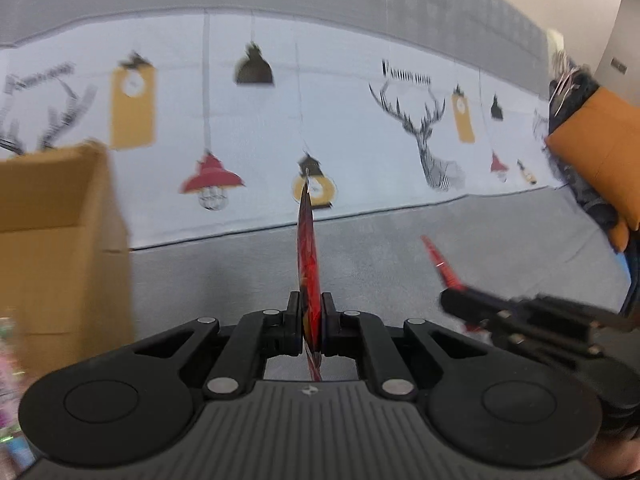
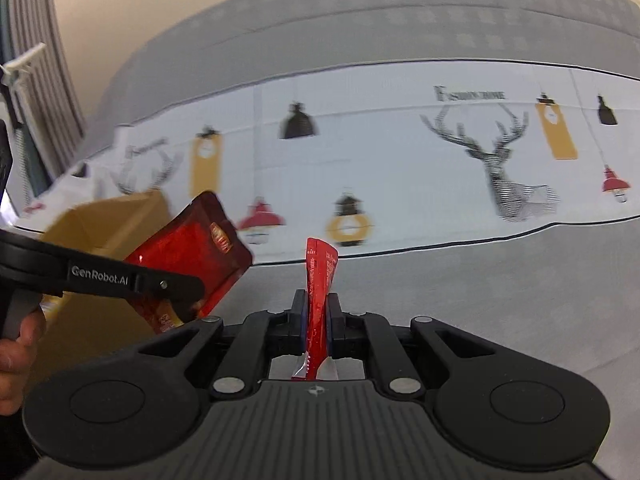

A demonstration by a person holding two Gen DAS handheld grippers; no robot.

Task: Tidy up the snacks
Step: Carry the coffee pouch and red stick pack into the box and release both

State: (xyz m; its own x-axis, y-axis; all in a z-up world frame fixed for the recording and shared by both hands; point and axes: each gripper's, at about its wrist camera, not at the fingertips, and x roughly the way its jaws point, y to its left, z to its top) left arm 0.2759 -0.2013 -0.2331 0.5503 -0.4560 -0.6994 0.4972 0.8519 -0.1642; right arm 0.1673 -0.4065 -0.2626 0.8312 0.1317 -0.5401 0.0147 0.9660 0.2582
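- Grey sofa (image 1: 360, 248) lay ahead of both tools, draped with a printed cloth (image 1: 340, 120).
- Left gripper (image 1: 311, 312) pinched a wide red snack pouch (image 1: 309, 248), edge-on between its fingers.
- Right gripper (image 2: 317, 312) clamped a slim red sachet (image 2: 319, 280), upright.
- Cardboard box (image 1: 52, 220) stood left of the left gripper.

We see open grey sofa seat (image 1: 400, 248) ahead of both claws, w/ room to pass fwd. Cardboard box (image 1: 52, 232) blocks the left side, top open. Printed cloth (image 1: 340, 120) hangs over the backrest and closes off the far end. Orange cushion (image 1: 592, 148) plus dark clutter crowd the right edge. Left claw (image 2: 180, 292) w/ its red packet (image 2: 192, 248) sits close beside right claw (image 2: 317, 312), so the gap betw. them is narrow.
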